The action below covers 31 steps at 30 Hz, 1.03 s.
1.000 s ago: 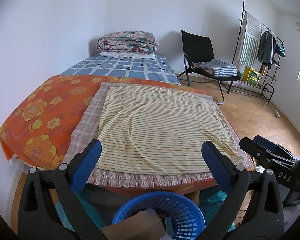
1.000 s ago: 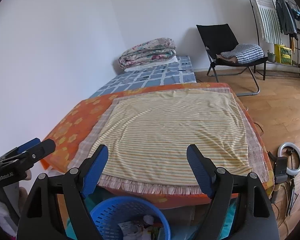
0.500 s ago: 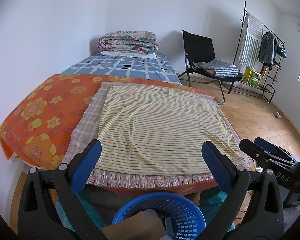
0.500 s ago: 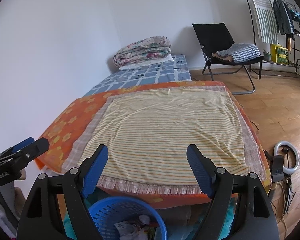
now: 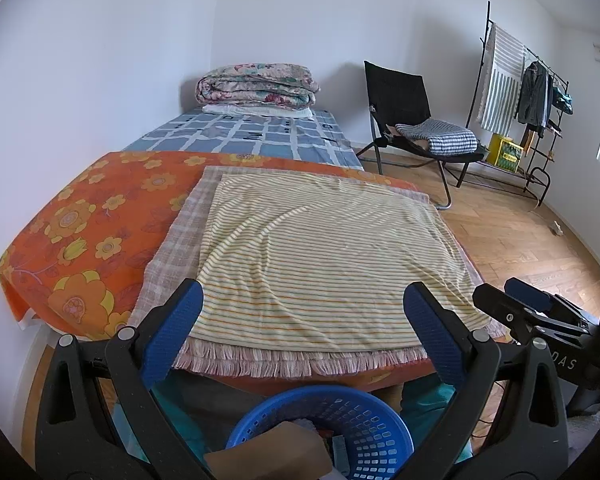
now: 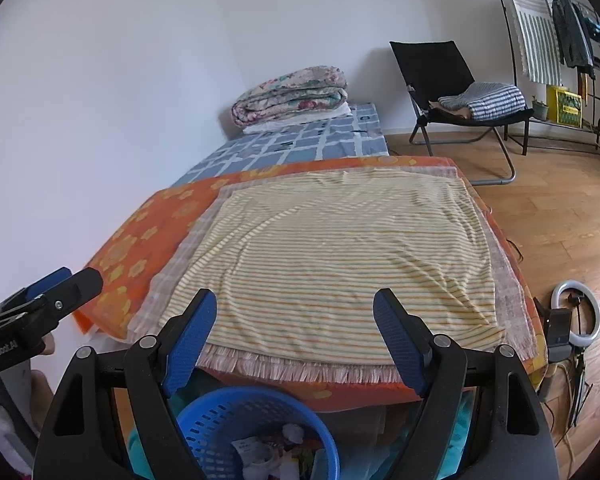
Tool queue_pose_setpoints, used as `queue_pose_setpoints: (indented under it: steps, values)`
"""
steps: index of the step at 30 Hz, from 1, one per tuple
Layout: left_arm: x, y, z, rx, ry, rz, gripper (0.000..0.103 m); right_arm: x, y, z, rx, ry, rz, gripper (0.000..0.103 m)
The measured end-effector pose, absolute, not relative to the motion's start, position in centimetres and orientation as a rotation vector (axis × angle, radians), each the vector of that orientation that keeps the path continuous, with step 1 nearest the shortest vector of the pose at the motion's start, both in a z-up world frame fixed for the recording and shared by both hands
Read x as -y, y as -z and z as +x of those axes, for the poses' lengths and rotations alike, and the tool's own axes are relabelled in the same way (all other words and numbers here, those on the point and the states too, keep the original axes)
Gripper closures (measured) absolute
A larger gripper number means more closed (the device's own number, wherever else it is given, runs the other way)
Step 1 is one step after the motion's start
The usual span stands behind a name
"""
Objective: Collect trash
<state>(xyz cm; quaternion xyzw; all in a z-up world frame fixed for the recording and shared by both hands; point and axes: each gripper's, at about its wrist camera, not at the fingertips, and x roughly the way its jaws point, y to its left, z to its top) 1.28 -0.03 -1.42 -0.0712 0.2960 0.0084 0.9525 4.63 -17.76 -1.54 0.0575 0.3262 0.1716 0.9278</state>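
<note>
A blue perforated basket sits on the floor below the bed's near edge, holding a brown cardboard piece. It also shows in the right wrist view, with crumpled paper trash inside. My left gripper is open and empty, above the basket. My right gripper is open and empty, above the basket too. Each gripper shows at the other view's edge: the right gripper and the left gripper.
A striped yellow cloth lies on a plaid blanket and an orange flowered sheet on the bed. Folded quilts lie at the far end. A black chair, a clothes rack and a ring light stand on the wooden floor.
Both grippers stay open; the right wrist view has shifted slightly, the bed sitting a little more to the left. Nothing was picked up or released.
</note>
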Motion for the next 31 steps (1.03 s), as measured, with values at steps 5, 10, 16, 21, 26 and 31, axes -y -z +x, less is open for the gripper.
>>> queue_pose_setpoints:
  steps: [5, 10, 16, 21, 26, 31]
  values:
    - [-0.1, 1.4, 1.4, -0.601, -0.018, -0.142, 0.001, 17.9, 1.7, 4.8, -0.675, -0.352, 0.123, 0.022]
    - [0.1, 1.4, 1.3, -0.604, -0.020, -0.140, 0.001, 17.8, 1.8, 4.9, -0.681, -0.355, 0.121, 0.022]
    - [-0.6, 2.0, 1.9, -0.621, -0.033, -0.125, 0.001, 17.7, 2.4, 5.1, -0.700, -0.359, 0.124, 0.022]
    - [-1.1, 2.6, 2.6, -0.631, -0.042, -0.131, 0.001, 17.7, 2.8, 5.4, -0.716, -0.357, 0.129, 0.022]
    - [-0.7, 3.0, 2.8, -0.637, -0.047, -0.122, 0.001, 17.5, 3.2, 5.8, -0.732, -0.354, 0.130, 0.022]
    - [-0.5, 3.7, 3.3, -0.649, -0.040, -0.123, 0.001, 17.3, 3.8, 6.2, -0.749, -0.352, 0.129, 0.022]
